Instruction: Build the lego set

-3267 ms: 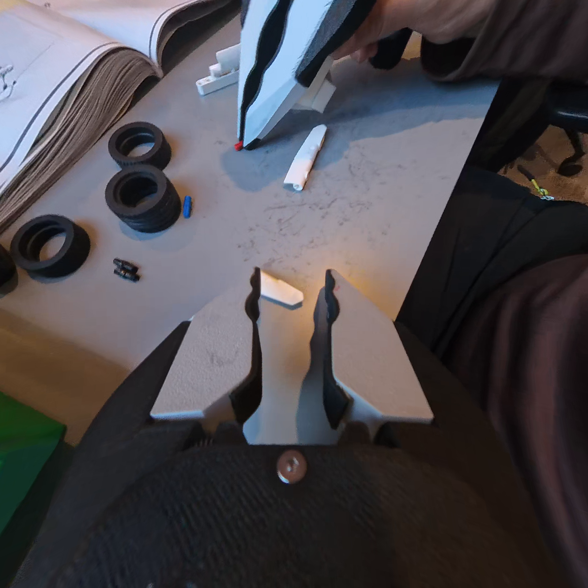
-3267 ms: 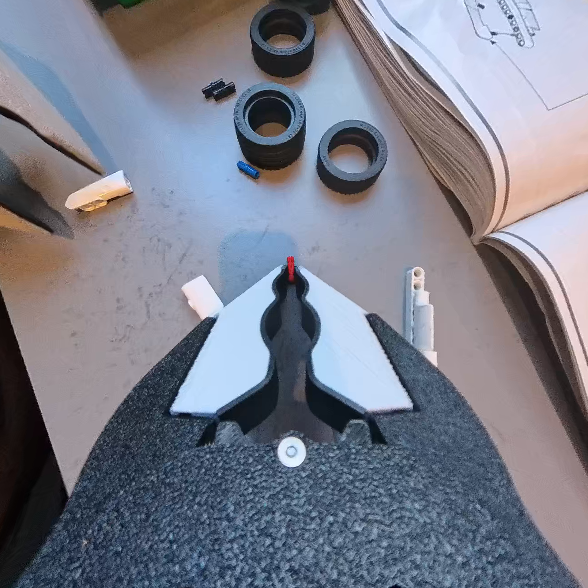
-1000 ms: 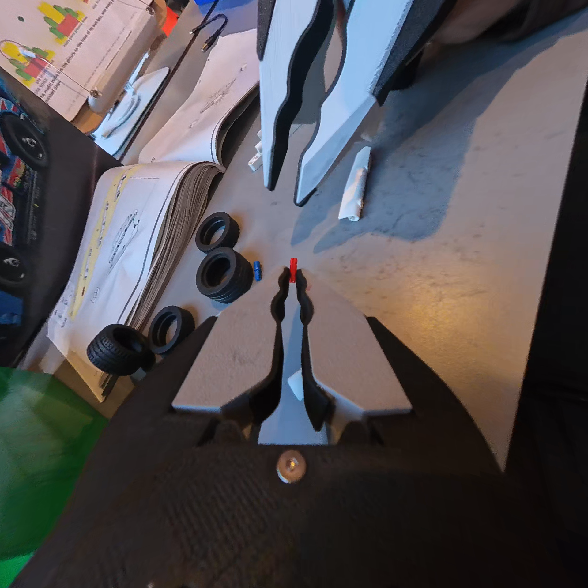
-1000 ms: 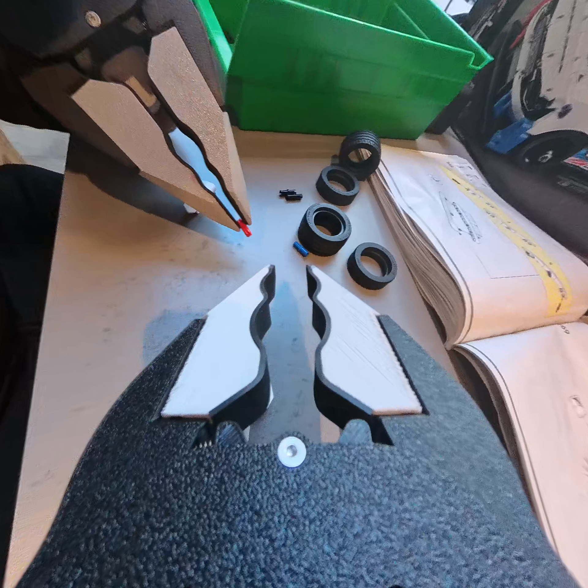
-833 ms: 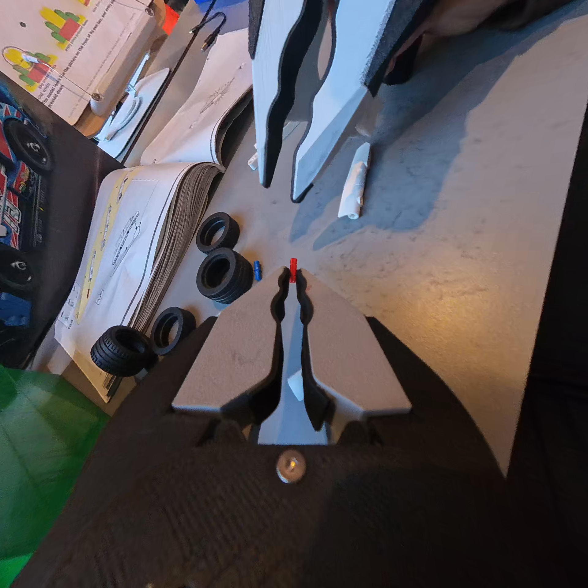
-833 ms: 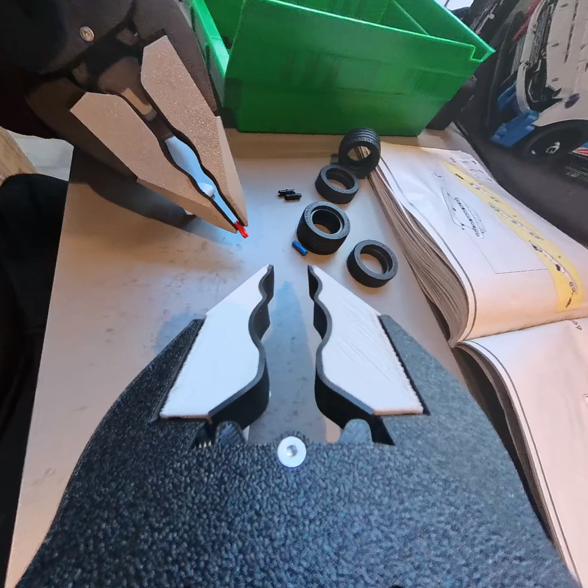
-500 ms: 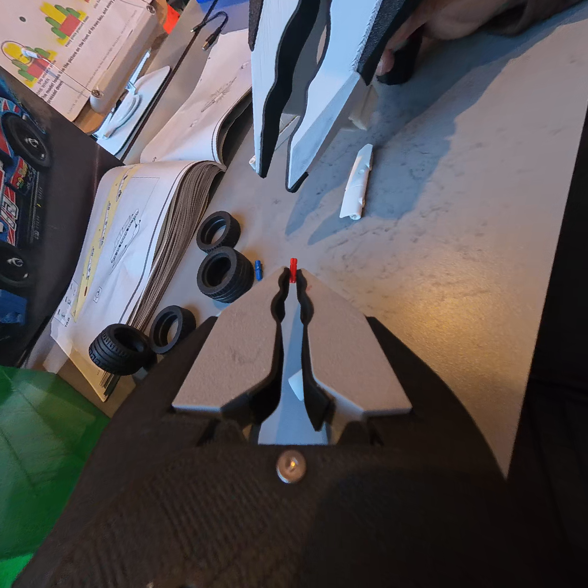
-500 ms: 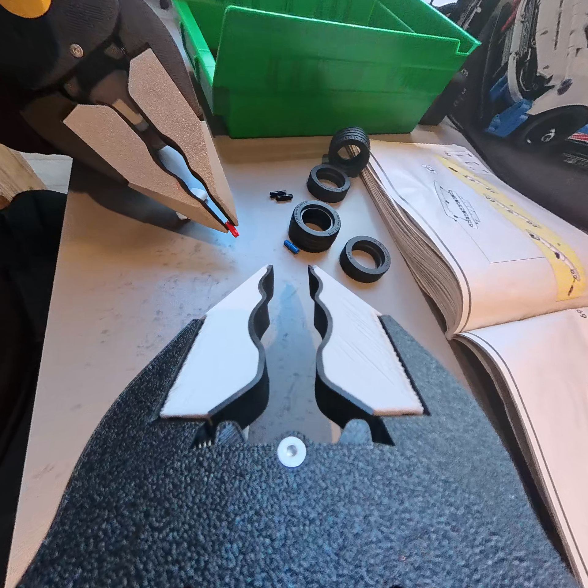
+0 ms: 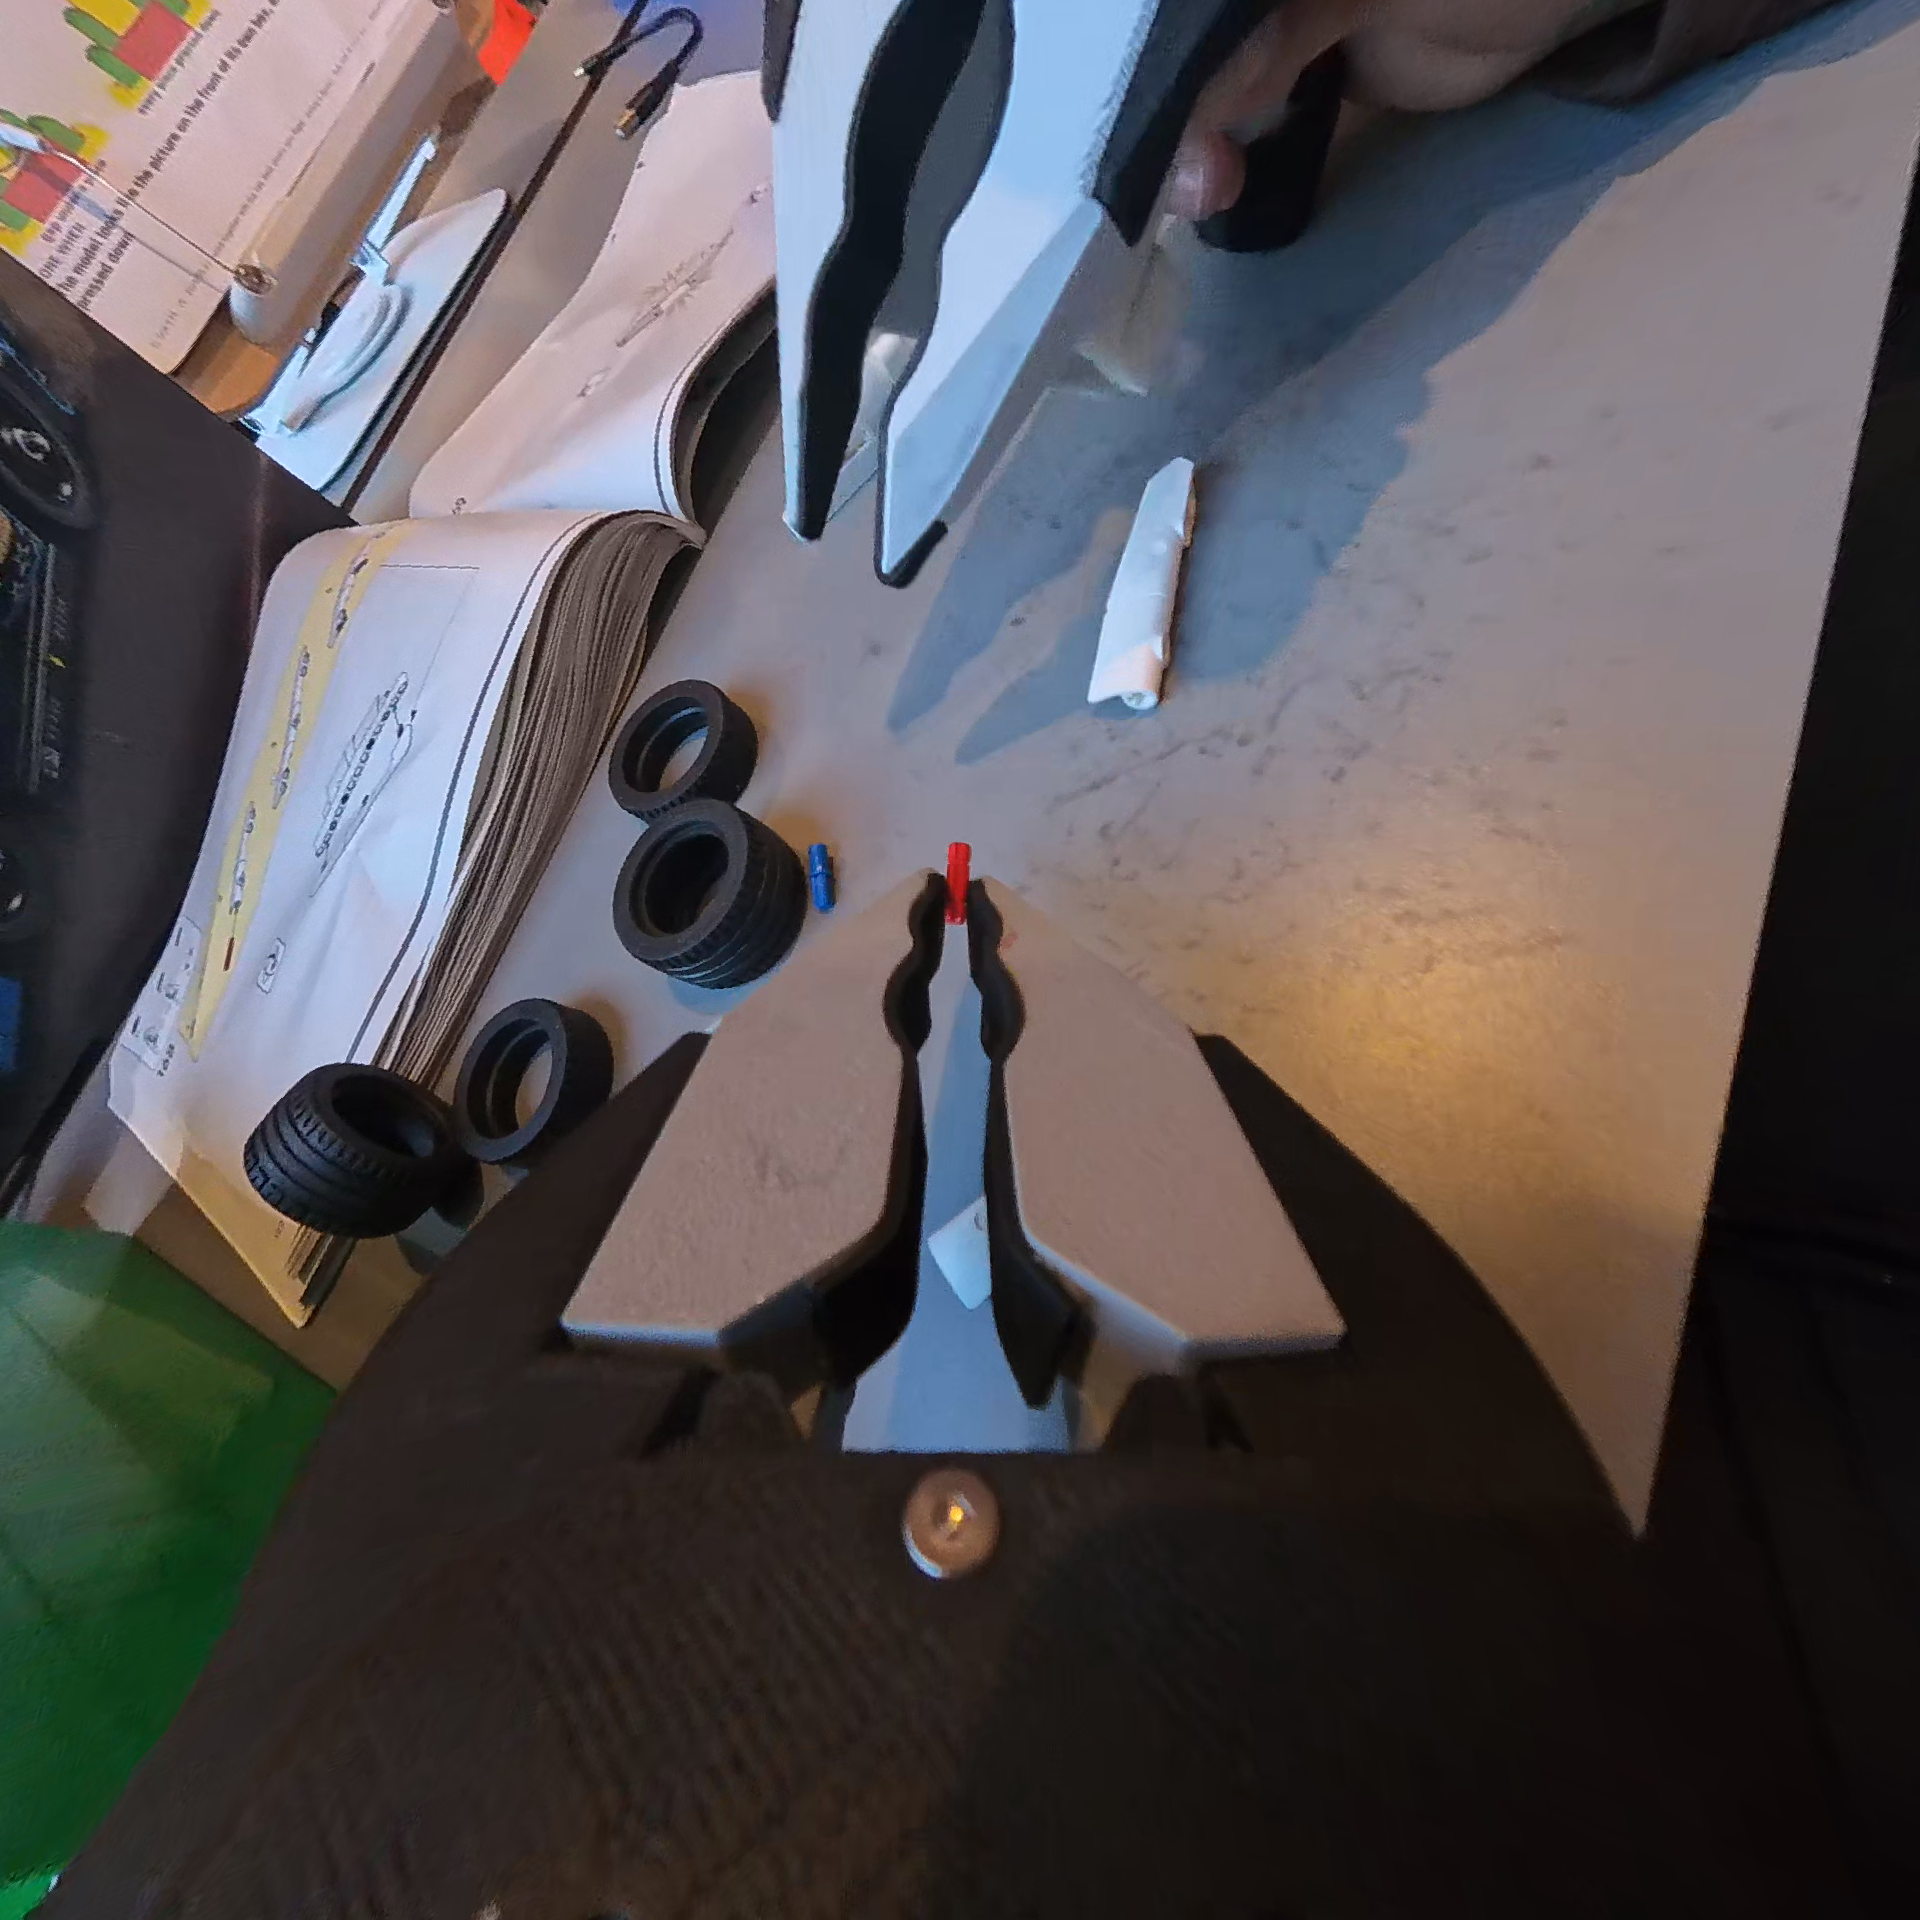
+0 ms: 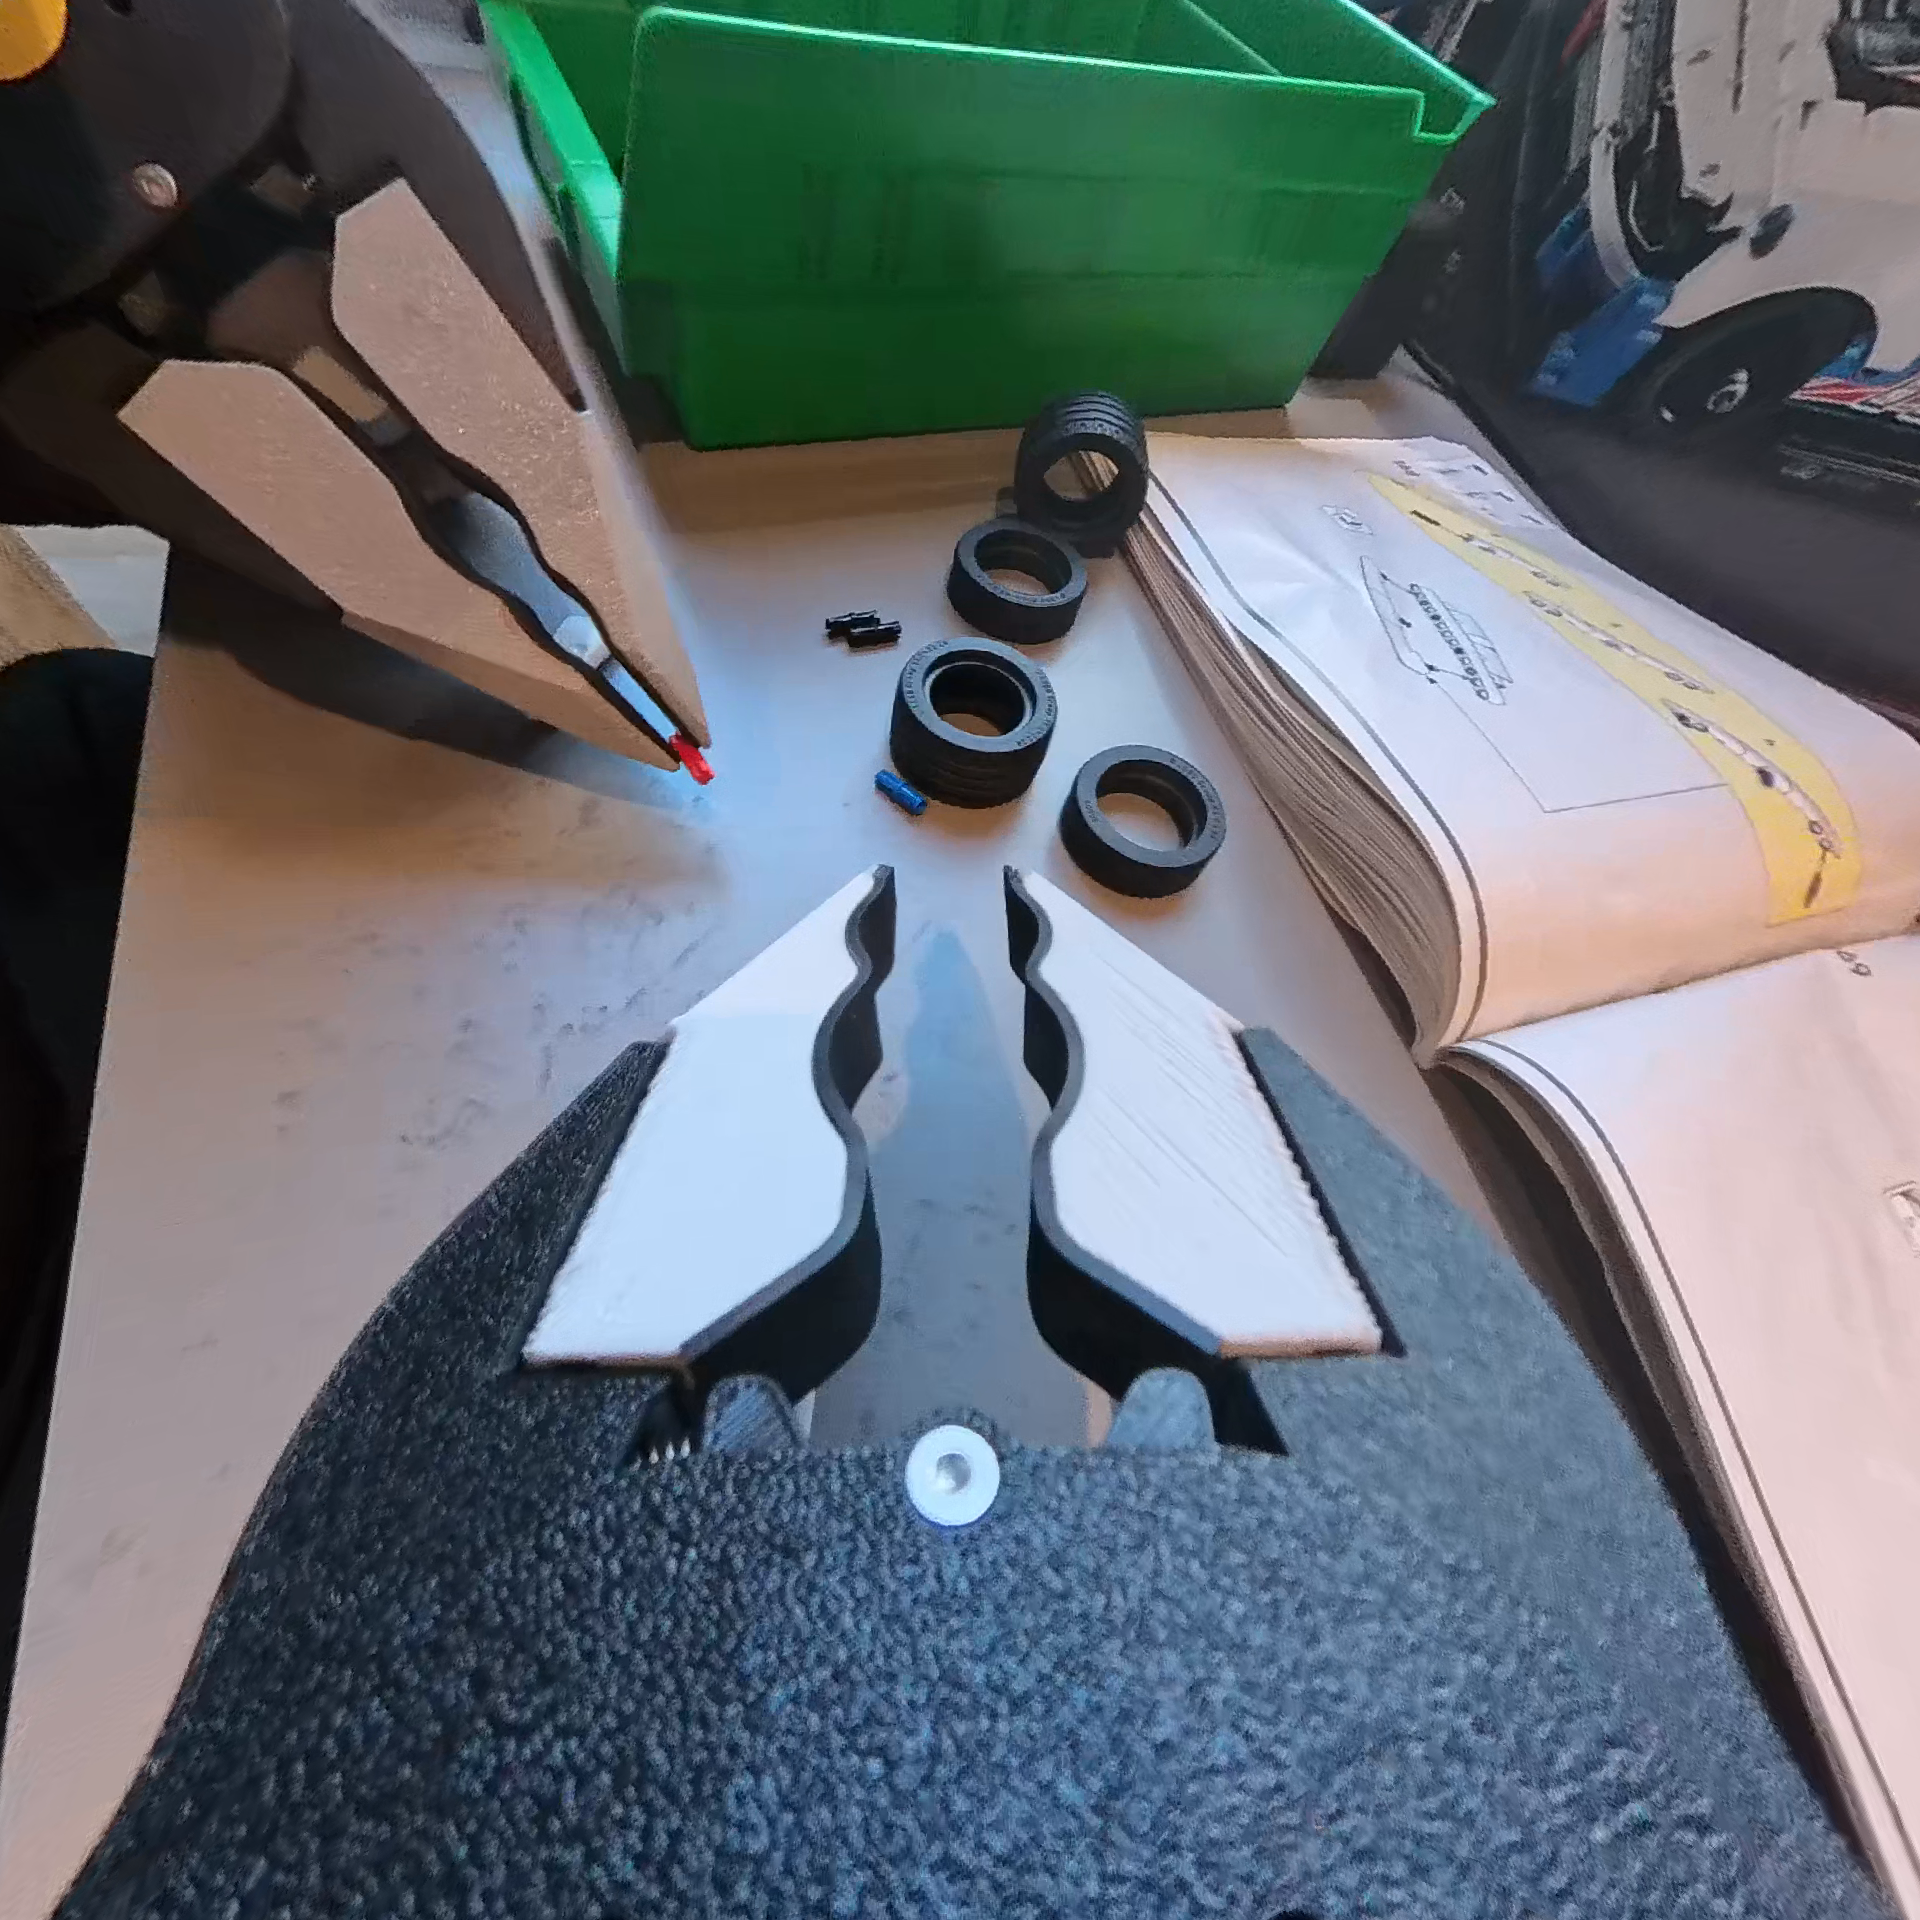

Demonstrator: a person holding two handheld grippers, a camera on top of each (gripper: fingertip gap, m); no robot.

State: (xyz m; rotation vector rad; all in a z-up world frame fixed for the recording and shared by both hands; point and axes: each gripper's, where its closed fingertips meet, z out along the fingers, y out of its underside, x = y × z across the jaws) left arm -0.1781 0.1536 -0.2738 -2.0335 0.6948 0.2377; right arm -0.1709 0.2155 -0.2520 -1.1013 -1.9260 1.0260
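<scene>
- The grey table (image 9: 1403, 935) carries everything; an open instruction book (image 10: 1507, 727) lies along its far side from me in the left wrist view, with green bins (image 10: 987, 208) at the end next to it.
- Black tyres (image 10: 971, 732) sit in a loose group just beside the book's page edge, with a blue pin (image 10: 900, 792) touching distance from the stacked one.
- My right gripper (image 10: 948, 894) hangs empty above the middle of the table, jaws parted a moderate way.
- A white beam (image 9: 1143, 592) lies flat near the table's near edge, just beside my right gripper, long axis running roughly along that gripper's fingers. I judge the right is the nearer one to fetch it.
- My left gripper (image 9: 956, 894) is pinched on a red pin (image 9: 957, 883), which sticks straight out past the tips, pointing toward the right gripper.
</scene>
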